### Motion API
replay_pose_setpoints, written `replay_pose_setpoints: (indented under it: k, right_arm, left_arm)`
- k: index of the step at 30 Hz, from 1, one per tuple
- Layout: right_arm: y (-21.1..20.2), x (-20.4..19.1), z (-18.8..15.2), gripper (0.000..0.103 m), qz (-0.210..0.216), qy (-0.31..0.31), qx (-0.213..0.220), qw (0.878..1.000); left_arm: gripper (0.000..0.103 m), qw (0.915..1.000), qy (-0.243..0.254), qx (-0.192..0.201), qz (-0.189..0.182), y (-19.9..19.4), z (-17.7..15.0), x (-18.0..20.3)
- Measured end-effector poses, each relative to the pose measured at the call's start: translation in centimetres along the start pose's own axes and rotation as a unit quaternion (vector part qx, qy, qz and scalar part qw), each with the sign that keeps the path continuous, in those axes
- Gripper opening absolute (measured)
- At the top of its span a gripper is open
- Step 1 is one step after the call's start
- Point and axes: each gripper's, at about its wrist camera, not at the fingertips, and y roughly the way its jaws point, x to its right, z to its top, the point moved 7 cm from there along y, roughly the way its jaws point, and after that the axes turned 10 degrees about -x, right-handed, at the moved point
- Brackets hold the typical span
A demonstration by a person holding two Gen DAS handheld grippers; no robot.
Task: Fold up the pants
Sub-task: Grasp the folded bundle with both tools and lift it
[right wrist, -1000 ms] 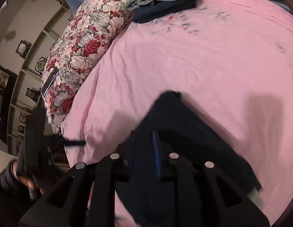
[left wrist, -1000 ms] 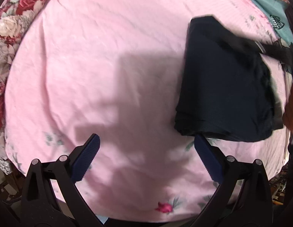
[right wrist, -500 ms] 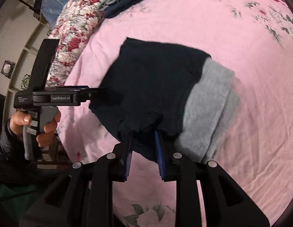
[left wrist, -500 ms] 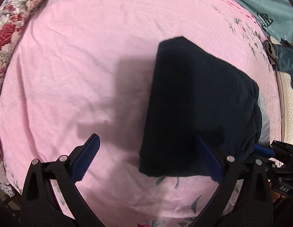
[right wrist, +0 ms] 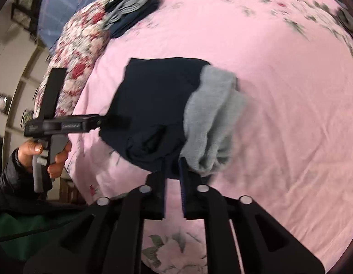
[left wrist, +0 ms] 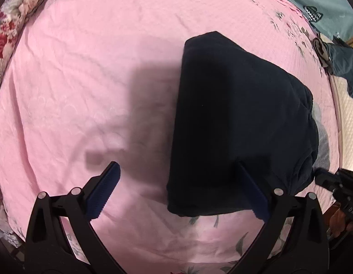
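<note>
R gripper (right wrist: 173, 171) jaws pinch pants (right wrist: 153, 105) hem at 6 o'clock, prob. for repositioning; L gripper (left wrist: 178, 182) jaws wide, empty, hovering over bed (left wrist: 85, 68).

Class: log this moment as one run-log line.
left gripper: open | right gripper: shut on folded dark pants | surface: pink bedsheet

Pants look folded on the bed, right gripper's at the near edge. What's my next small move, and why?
Probably open the right gripper and back it off. Its jaws are nearly closed on the dark edge of the pants, which already lie in a compact fold on the pink sheet. The left gripper is open, holding nothing, so only the right needs to let go.
</note>
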Motion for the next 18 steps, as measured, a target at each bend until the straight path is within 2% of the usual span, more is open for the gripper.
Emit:
replay_pose_setpoints:
  k: [3,5,6,7,8,9,10,11,13,15,18]
  right_arm:
    - [0.8,1.2,-0.4,0.008,-0.012,0.021,-0.007,1.000]
    - [-0.2,0.6,-0.3,0.013,0.013,0.023,0.002,1.000]
    - [-1.0,0.2,-0.2,0.027,0.035,0.020,0.012,0.999]
    - [-1.5,0.1,0.0,0.047,0.042,0.020,0.022,0.999]
    - [-2.1,0.3,0.3,0.056,0.041,0.026,0.037,0.998]
    - [-2.6,0.8,0.7,0.070,0.025,0.039,0.056,0.997]
    - [-3.0,1.6,1.1,0.077,-0.008,0.062,0.073,0.995]
    - [-3.2,2.2,1.3,0.085,-0.022,0.077,0.083,0.993]
    - [-2.6,2.9,1.9,0.086,-0.027,0.103,0.090,0.990]
    - [-1.1,3.1,2.4,0.088,-0.029,0.113,0.078,0.990]
    - [1.3,2.8,3.1,0.089,-0.006,0.129,0.055,0.990]
  left_arm:
    - [0.101,1.0000,0.000,-0.007,0.000,0.4,0.1,0.5]
    - [0.101,1.0000,0.001,-0.008,0.003,0.3,0.1,0.5]
    - [0.101,0.9999,0.006,-0.008,0.003,0.1,0.2,0.7]
    - [0.101,0.9999,0.014,-0.007,0.004,-0.2,0.3,1.0]
    - [0.101,0.9998,0.019,-0.004,0.005,-0.3,0.5,1.2]
    - [0.101,0.9996,0.026,0.002,0.011,-0.6,0.8,1.5]
    - [0.101,0.9993,0.031,0.008,0.018,-0.8,1.2,1.8]
    - [0.101,0.9990,0.038,0.014,0.021,-1.0,1.5,2.0]
    - [0.101,0.9987,0.044,0.013,0.022,-1.0,2.0,2.1]
    - [0.101,0.9987,0.045,0.008,0.023,-0.7,2.6,2.1]
    - [0.101,0.9987,0.051,-0.002,0.009,0.1,3.4,2.8]
